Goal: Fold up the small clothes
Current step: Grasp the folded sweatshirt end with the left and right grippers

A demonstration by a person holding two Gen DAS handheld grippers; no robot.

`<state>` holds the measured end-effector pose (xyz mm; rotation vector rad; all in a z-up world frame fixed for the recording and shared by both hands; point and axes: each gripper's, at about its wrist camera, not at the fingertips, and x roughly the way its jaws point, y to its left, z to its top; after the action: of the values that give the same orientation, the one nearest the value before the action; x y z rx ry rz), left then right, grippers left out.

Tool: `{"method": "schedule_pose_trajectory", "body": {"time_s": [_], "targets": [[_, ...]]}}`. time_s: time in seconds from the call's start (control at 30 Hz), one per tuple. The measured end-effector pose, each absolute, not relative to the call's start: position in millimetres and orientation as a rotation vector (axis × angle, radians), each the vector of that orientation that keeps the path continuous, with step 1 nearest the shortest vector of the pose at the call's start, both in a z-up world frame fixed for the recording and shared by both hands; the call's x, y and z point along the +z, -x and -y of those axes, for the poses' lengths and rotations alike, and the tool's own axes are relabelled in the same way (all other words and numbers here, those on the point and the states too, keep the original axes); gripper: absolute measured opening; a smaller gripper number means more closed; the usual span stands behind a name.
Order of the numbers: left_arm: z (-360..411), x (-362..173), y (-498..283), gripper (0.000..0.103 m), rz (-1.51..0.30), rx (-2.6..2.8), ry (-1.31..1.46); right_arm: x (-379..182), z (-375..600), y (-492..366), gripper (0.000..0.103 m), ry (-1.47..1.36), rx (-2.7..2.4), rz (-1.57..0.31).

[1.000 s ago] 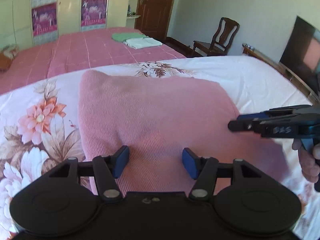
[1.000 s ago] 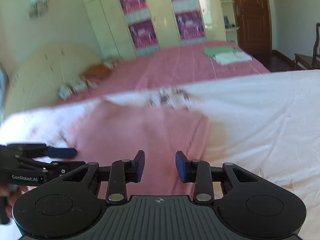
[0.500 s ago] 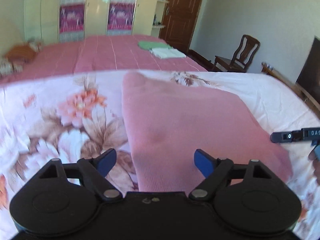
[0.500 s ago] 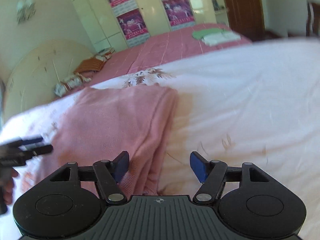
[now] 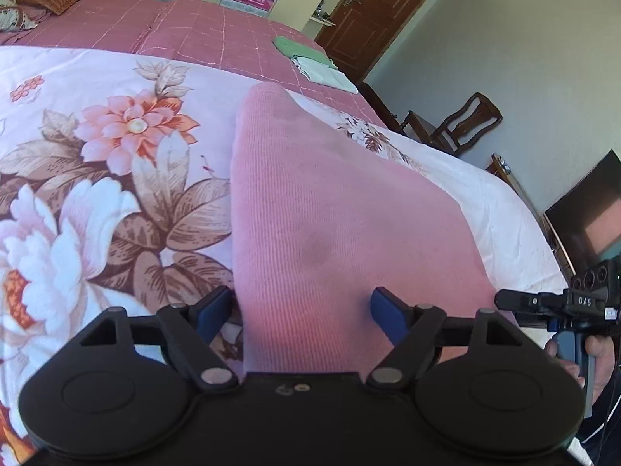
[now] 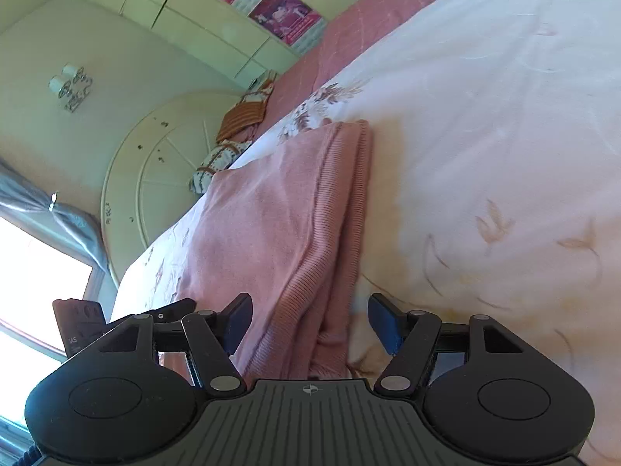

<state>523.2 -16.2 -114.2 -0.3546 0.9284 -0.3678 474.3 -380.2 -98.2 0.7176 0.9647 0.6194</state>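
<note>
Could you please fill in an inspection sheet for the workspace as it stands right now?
Surface: floral bedspread, garment lying on it.
Job's things: pink knit garment, folded, layered edges at right.
Clutter: folded green and white cloths on the far pink bed.
Grippers: left gripper closing slightly, astride garment's left edge, not gripping; right gripper open astride its right edge.
Cables: thin cable by the person's hand.
Surroundings: wooden chair, door, wardrobe.

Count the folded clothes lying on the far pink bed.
2: a green piece near the bed's edge by the door, and a white piece beside it, overlapping it. More could lie hidden under them.
</note>
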Motion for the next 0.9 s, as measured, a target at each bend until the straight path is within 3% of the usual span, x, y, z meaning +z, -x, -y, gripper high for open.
{"method": "schedule_pose_trajectory", "body": {"time_s": [0.2,0.27,0.33,0.53,0.9], "targets": [[27.0,-114.4,-530.8,0.076,-0.93,-0.352,0.313,-99.0,358.9,-485.1,0.066,-0.674,0.657,-0.94],[31.7,-112.9,-530.2,0.071,-0.926,-0.331,0.293,-96.7,352.4,-482.9,0.065,-0.628,0.644,-0.929],[38.2,-108.9,-528.6,0.057,-0.912,-0.315,0.267,-89.9,341.0,-478.7,0.033,-0.507,0.57,-0.92],[62.2,-89.2,-521.4,0.033,-0.865,-0.253,0.117,-77.1,318.6,-466.8,0.024,-0.34,0.507,-0.882],[71.3,-50.9,-498.6,0.03,-0.782,-0.338,0.013,-21.1,275.7,-441.1,0.021,-0.116,0.441,-0.738]]}}
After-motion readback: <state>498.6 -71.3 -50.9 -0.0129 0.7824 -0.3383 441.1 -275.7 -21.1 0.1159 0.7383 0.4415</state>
